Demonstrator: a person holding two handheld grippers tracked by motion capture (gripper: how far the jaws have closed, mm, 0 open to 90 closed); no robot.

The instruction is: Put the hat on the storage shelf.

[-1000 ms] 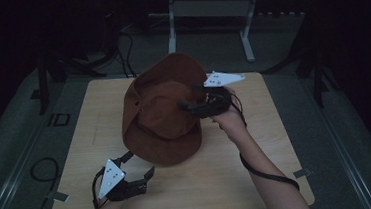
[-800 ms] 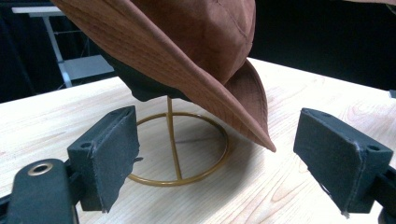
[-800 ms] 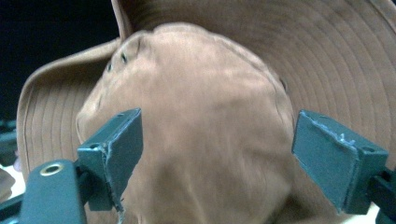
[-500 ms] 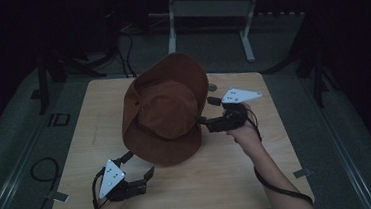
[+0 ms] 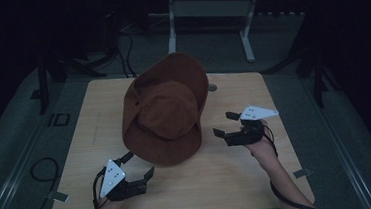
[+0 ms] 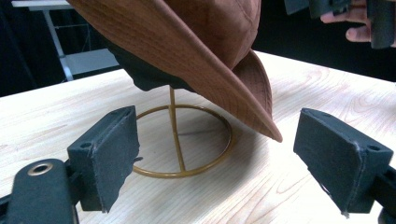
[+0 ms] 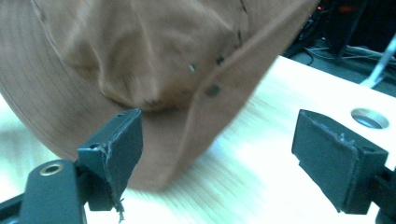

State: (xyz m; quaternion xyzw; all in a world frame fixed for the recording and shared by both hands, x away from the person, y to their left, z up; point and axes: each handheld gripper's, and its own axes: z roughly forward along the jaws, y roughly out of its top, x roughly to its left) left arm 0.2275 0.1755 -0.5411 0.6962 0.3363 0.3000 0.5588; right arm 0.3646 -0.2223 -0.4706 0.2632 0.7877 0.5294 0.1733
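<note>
A brown wide-brimmed hat (image 5: pixel 166 108) hangs tilted on a thin gold wire stand (image 6: pixel 182 140) in the middle of the wooden table (image 5: pixel 239 180). My left gripper (image 5: pixel 139 164) rests near the table's front left, open, with its jaws pointing at the stand's ring base under the brim (image 6: pixel 219 79); nothing is between them. My right gripper (image 5: pixel 225 124) is to the right of the hat, open and apart from it. In the right gripper view the hat (image 7: pixel 140 56) looms close ahead, beyond the empty jaws.
A round hole (image 5: pixel 213 88) is set in the table behind the hat, also visible as the hole (image 7: pixel 369 118) in the right gripper view. A metal frame (image 5: pixel 206 12) and cables lie on the dark floor beyond. The person's other hand (image 6: pixel 355 25) is at the top right of the left gripper view.
My right gripper has drawn back from the hat's crown, moving right, toward the person and lower. The hat stays on the stand. The left gripper has not moved.
</note>
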